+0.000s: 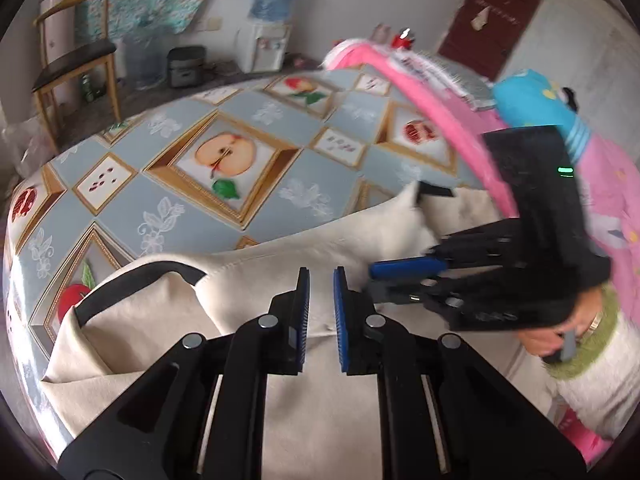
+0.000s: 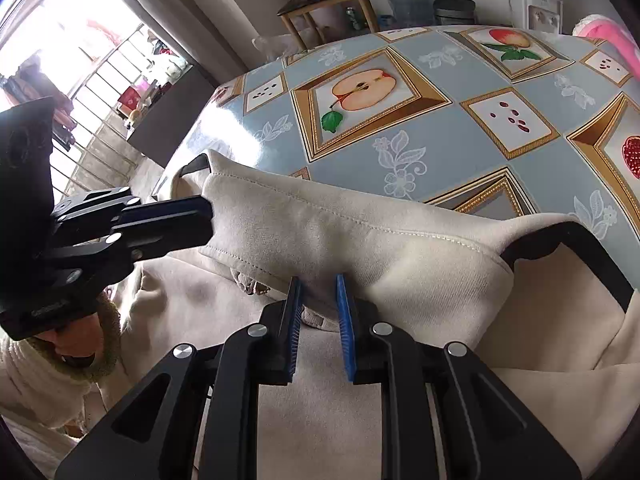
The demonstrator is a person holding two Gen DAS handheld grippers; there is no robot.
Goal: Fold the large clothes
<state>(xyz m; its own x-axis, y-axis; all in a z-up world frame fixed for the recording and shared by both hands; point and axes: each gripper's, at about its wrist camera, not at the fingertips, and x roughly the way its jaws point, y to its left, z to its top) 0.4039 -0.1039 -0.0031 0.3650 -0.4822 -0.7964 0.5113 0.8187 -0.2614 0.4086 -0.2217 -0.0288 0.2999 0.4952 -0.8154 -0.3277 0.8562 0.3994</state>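
A large cream garment (image 2: 360, 232) with black trim lies bunched across the near part of a worktop (image 2: 460, 140) covered in a grey-blue oilcloth printed with framed fruit pictures. In the right wrist view, the left gripper (image 2: 208, 220) comes in from the left, its fingers closed on a stitched edge of the garment and holding that fold raised off the pile. The right gripper (image 2: 318, 300) points down at the cloth in the near middle; its blue-padded fingers (image 2: 344, 320) stand a narrow gap apart with a small bunch of cream fabric between them, though whether the pads press on it cannot be told. In the left wrist view, the right gripper (image 1: 404, 276) reaches in from the right, carried by a hand (image 1: 560, 332) in a white fleecy sleeve with a green cuff. Pink and blue clothes (image 1: 520, 104) are heaped at the far right of the worktop. Beyond it stand a wooden chair (image 1: 76, 64) and a water dispenser (image 1: 268, 20).
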